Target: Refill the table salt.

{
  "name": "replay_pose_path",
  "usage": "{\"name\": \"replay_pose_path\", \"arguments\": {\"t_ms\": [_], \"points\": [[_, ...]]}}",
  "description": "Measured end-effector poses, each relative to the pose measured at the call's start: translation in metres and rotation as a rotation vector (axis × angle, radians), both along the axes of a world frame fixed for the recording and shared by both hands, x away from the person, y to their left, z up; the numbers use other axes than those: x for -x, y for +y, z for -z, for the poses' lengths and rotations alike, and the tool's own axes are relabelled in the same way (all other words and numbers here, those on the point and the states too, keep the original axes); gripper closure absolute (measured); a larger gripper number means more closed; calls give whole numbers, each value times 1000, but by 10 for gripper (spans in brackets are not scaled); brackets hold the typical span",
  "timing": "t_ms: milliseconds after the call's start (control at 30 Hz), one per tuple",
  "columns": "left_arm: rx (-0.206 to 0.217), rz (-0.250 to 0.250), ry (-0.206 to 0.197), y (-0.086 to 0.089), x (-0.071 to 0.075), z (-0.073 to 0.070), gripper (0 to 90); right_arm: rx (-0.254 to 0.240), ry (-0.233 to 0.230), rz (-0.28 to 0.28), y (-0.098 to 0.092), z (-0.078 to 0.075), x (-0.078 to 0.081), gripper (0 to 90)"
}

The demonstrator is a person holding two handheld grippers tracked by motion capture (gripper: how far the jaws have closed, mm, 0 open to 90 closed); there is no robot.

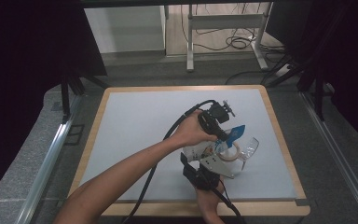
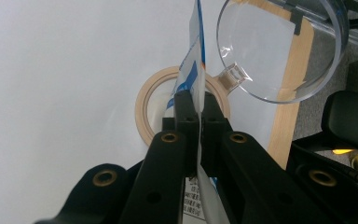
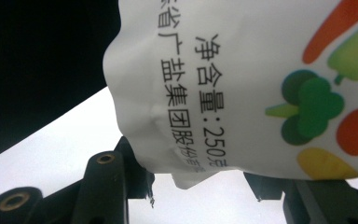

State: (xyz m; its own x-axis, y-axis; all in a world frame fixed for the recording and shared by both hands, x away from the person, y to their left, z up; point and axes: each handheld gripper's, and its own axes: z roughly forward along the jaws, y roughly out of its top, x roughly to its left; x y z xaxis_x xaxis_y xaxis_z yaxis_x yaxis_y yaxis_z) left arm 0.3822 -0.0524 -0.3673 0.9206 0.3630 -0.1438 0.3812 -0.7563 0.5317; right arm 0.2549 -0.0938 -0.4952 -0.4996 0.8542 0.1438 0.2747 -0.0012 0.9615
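A white bag [image 1: 199, 150] printed with vegetables and black lettering, blue at its top edge [image 1: 235, 134], is held up over the table between both grippers. My left gripper [image 1: 224, 137] is shut on the bag's thin blue and white top edge [image 2: 198, 56], its jaws [image 2: 198, 100] pressed flat together. From the near side, my right gripper [image 1: 201, 159] is shut on the bag's lower end. The bag [image 3: 242, 84] bulges between the jaws of that gripper [image 3: 200, 179]. Under the bag lie a beige tape roll [image 2: 144, 109] and a clear handled cup [image 2: 279, 51].
The white mat [image 1: 140, 130] has a wooden border [image 1: 98, 126]. The tape roll [image 1: 233, 153] and the clear cup [image 1: 250, 148] sit at the mat's right near side. Black cables trail from both grippers. Dark stands and a table frame are beyond the far edge.
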Motion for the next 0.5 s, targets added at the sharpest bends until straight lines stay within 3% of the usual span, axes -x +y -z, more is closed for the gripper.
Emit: {"name": "replay_pose_path", "arguments": {"t_ms": [500], "points": [[-5, -12, -7, -1, 1, 0, 900, 7, 1, -8, 0, 1, -2, 508]]}}
